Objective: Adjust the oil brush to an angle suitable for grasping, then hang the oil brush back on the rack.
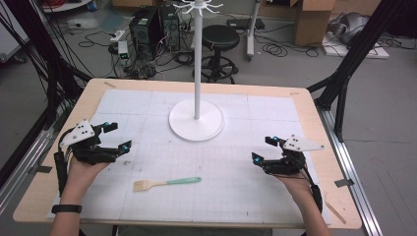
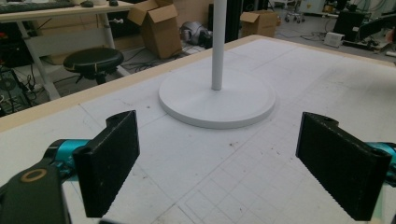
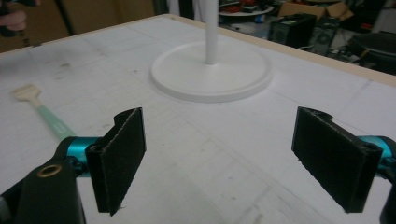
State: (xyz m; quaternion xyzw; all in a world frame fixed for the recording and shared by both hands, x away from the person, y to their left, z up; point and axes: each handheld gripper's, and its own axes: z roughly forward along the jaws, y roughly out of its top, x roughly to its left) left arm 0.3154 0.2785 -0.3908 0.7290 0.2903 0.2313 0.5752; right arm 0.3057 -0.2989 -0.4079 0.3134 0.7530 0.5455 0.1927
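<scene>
Two sets of fingers, both spread wide with nothing between them, so that's where I'm at right now. On the left gripper (image 1: 114, 136) the black fingers (image 2: 109, 163) are well apart and I'm looking straight between them at the round base of the white stand (image 2: 217, 100). Same deal on the right gripper (image 1: 263, 149): fingers (image 3: 119, 156) wide apart, empty, pointed toward the stand's base (image 3: 211, 72).

From the high view, my left hand (image 1: 83, 169) sits at the left edge of the tabletop (image 1: 305, 105) and my right hand (image 1: 295, 182) at the right side, both grippers angled in toward the middle. They're well apart from each other and neither is touching anything on the mat.

Between them, nearer my side, there's a small brush (image 1: 166, 183) with a mint green handle and a pale wooden-looking head lying flat on the white grid mat (image 1: 236, 172). The head points left, the handle right. In the right gripper view the brush (image 3: 39, 109) shows off to the side, its handle running down behind one finger.

The white stand (image 1: 197, 118) is upright in the middle of the mat, farther from me, with a thin pole and a crown of hooks at the top. Behind the tabletop there's a black stool (image 1: 220, 37), some computer towers (image 1: 155, 24), cardboard boxes (image 1: 314, 19) and cables on the floor.
</scene>
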